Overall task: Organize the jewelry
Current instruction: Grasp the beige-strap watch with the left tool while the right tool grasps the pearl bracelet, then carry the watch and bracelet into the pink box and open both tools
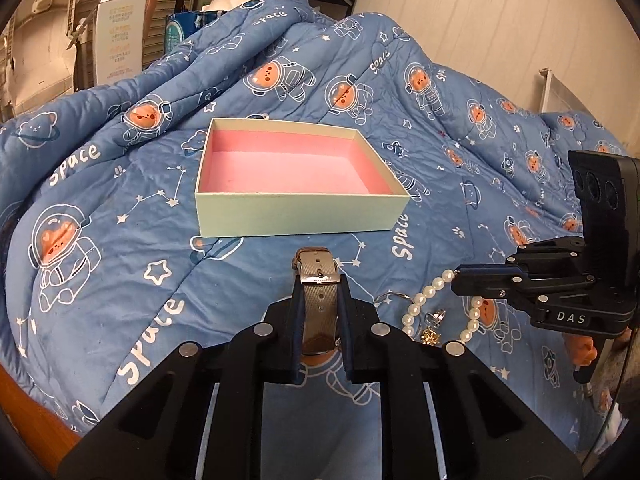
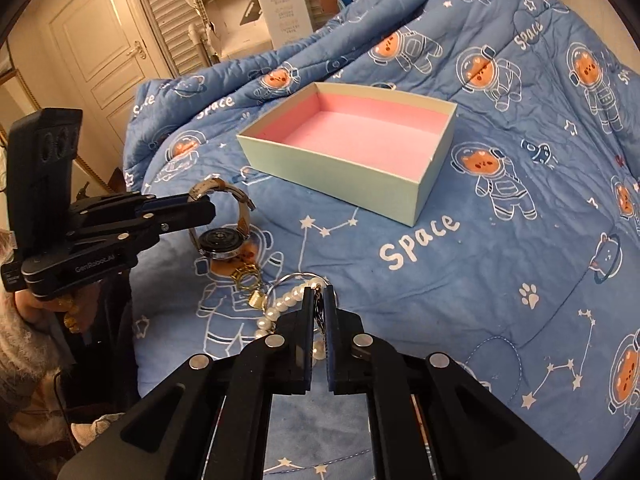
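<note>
An open box [image 1: 300, 208], pale green outside and pink inside, sits empty on the blue quilt. Just in front of it my left gripper [image 1: 320, 282] is shut on the grey strap of a wristwatch [image 1: 317, 264]. In the right wrist view the watch [image 2: 223, 242] hangs from the left gripper [image 2: 206, 204] with its dark dial low over the quilt. My right gripper [image 2: 319, 294] is shut on a pearl strand [image 2: 286, 300], whose beads trail to the left of its fingers. In the left wrist view the right gripper [image 1: 456, 278] pinches the pearl strand [image 1: 424, 294] at its top end.
Small gold pieces [image 2: 246, 274] and a thin metal ring [image 1: 394, 296] lie on the quilt [image 1: 120, 240] beside the pearls. The quilt rises in folds behind the box. A white carton [image 1: 118, 36] and shelving stand beyond. A person's sleeve [image 2: 24, 344] is at the left.
</note>
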The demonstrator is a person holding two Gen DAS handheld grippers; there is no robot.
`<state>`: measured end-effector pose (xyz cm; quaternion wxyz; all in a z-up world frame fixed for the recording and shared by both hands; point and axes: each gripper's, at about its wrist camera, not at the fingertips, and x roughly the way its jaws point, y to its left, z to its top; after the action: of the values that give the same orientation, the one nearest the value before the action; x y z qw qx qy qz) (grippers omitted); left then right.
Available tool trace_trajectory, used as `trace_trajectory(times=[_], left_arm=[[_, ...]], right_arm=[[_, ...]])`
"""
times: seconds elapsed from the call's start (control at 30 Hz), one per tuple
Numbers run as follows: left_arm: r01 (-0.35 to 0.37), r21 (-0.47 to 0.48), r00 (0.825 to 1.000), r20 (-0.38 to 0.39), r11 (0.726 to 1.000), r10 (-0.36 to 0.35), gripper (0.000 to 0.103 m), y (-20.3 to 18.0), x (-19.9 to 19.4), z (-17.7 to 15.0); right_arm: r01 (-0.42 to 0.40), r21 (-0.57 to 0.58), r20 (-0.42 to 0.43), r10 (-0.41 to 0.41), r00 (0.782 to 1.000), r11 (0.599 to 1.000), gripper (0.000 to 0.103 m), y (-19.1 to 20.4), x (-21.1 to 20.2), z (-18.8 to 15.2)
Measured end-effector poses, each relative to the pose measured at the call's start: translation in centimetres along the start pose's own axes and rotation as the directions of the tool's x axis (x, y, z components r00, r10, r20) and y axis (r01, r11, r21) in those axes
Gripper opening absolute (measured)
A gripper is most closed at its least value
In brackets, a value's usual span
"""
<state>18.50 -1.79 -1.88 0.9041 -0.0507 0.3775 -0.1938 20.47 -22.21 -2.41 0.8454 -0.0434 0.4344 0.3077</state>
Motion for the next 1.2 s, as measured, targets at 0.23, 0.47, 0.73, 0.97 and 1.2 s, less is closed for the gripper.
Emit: trace_trajectory(times=[0.23, 0.47, 0.73, 0.97, 1.2], left_arm=[[0.067, -0.008, 0.998, 0.018, 0.998, -0.066, 0.015, -0.1, -1.6, 1.0], [0.047, 0.036, 0.998, 0.032, 0.998, -0.048, 0.015, 0.1, -1.6, 3.4], [0.022, 0.061, 0.999, 0.032, 0.998, -0.024, 0.015, 0.7, 0.0, 8.1], [-0.054, 0.082, 0.998, 0.025, 0.995, 0.052, 0.015, 1.2, 4.1, 12.6], [-0.113, 0.026, 0.994, -0.011, 0.993, 0.113, 0.015, 3.2, 9.3, 14.4]], right_arm=[[-0.055, -0.003, 0.048, 0.056, 0.997, 0.998, 0.005, 0.8, -2.1, 1.9], [-0.036, 0.005, 0.088, 0.035, 0.996, 0.999, 0.005, 0.3, -2.5, 4.8], [0.011, 0.017, 0.137, -0.013, 0.991, 1.000, 0.005, -1.2, -1.5, 9.6], [0.059, 0.092, 0.134, -0.071, 0.988, 0.994, 0.005, -4.0, 2.0, 13.9], [0.058, 0.231, 0.069, -0.075, 0.995, 0.971, 0.005, -7.3, 7.4, 15.8]])
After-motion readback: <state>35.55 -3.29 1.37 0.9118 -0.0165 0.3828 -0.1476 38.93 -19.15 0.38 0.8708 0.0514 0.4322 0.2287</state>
